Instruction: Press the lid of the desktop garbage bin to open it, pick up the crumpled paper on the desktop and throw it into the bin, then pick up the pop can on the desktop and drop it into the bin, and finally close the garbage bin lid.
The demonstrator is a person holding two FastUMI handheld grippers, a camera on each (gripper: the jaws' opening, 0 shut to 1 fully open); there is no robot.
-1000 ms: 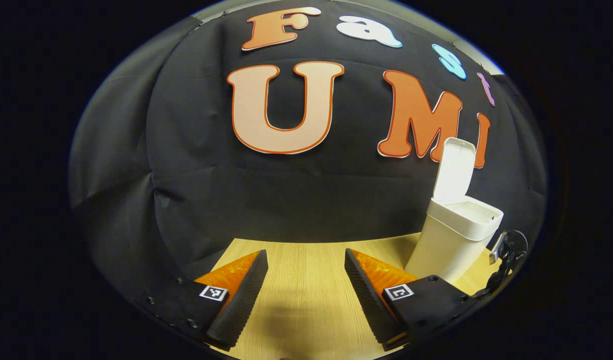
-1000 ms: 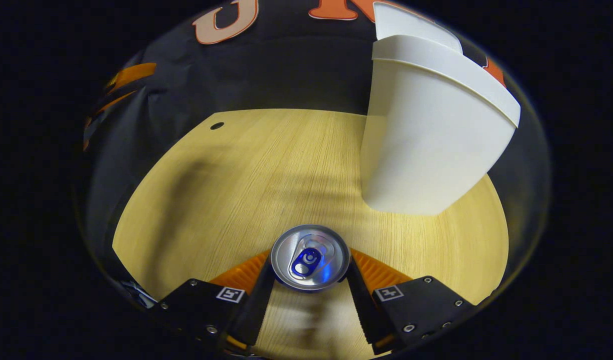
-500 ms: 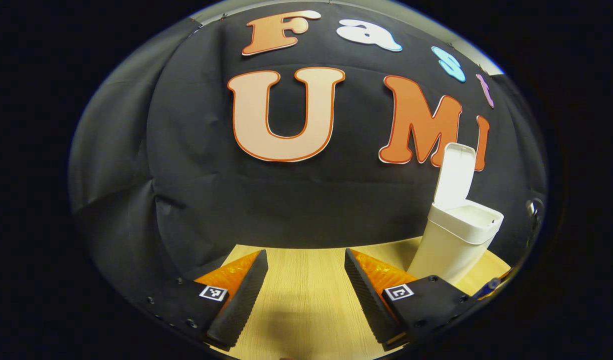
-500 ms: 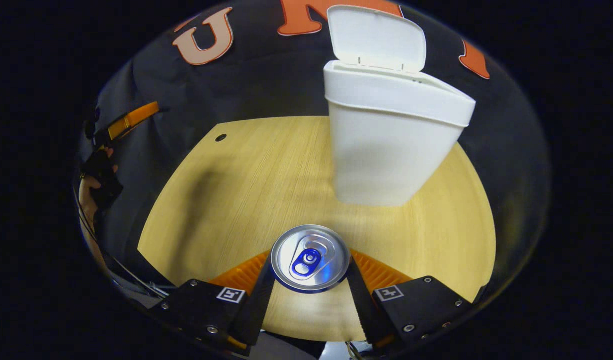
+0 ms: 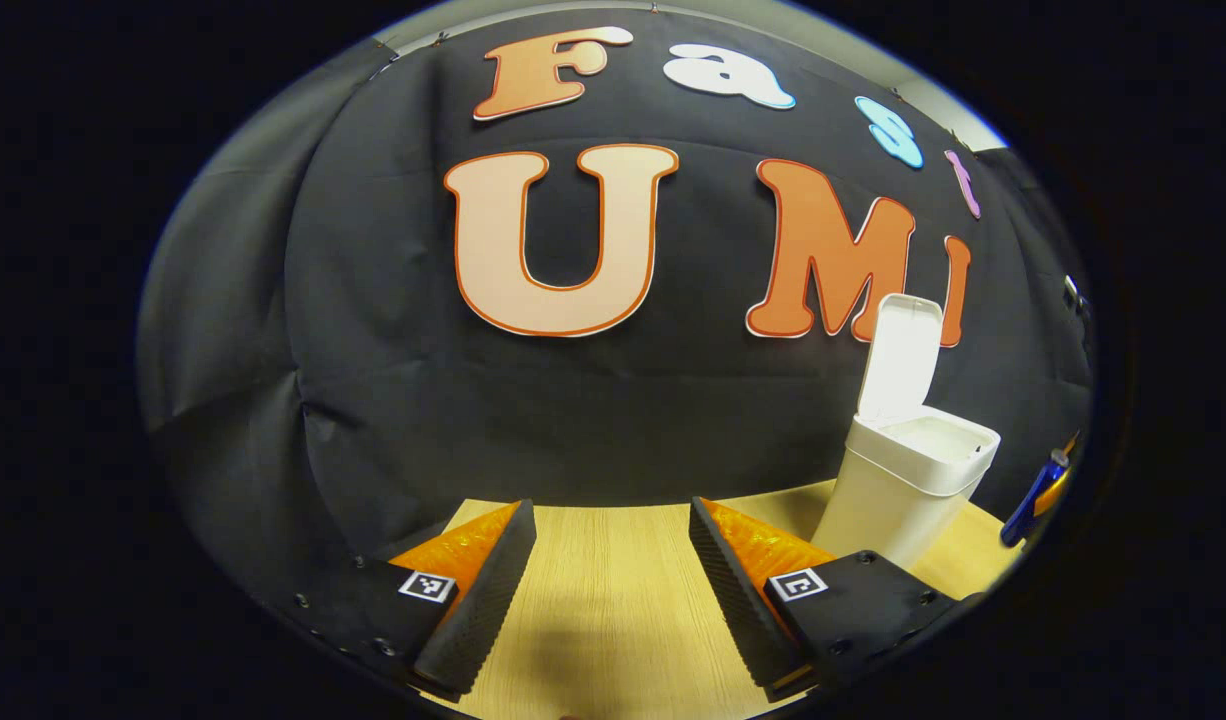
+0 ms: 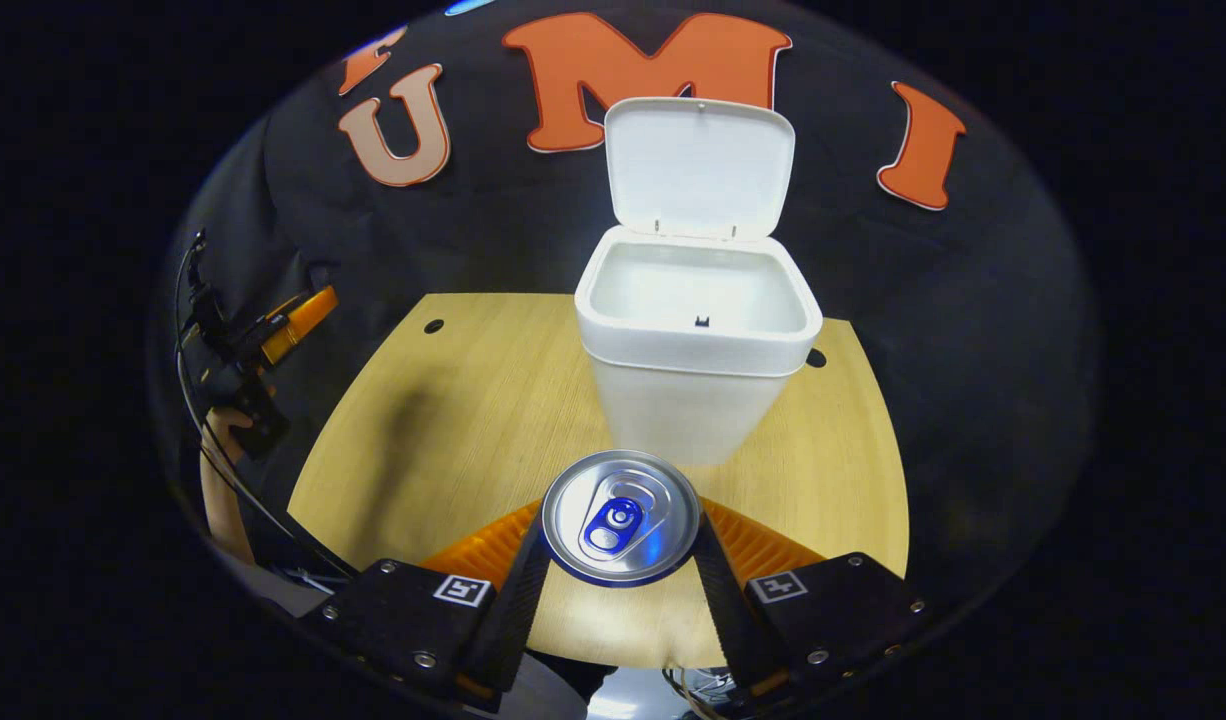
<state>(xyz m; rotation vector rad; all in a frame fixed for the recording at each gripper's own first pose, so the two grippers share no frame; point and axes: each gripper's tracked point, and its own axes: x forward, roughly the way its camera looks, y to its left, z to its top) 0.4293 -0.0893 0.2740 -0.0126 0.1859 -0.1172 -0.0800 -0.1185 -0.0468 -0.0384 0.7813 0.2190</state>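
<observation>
The right gripper (image 6: pixel 621 590) pinches the pop can (image 6: pixel 621 516) between both fingers, the can's top facing the camera, held above the wooden table (image 6: pixel 453 420) just in front of the white bin (image 6: pixel 698 385). The bin's lid (image 6: pixel 700 168) stands upright, the mouth open. Left of the bin, the left gripper (image 5: pixel 613 590) hovers level over the table edge, jaws spread with nothing between them; a person's hand (image 6: pixel 235 420) holds it.

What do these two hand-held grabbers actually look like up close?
Each gripper, left and right, has two wedge-shaped fingers with ribbed inner pads, bolted to black blocks with visible screws. Each block carries a small square black-and-white marker. In the right gripper view, thin black cables trail by the far gripper.
</observation>
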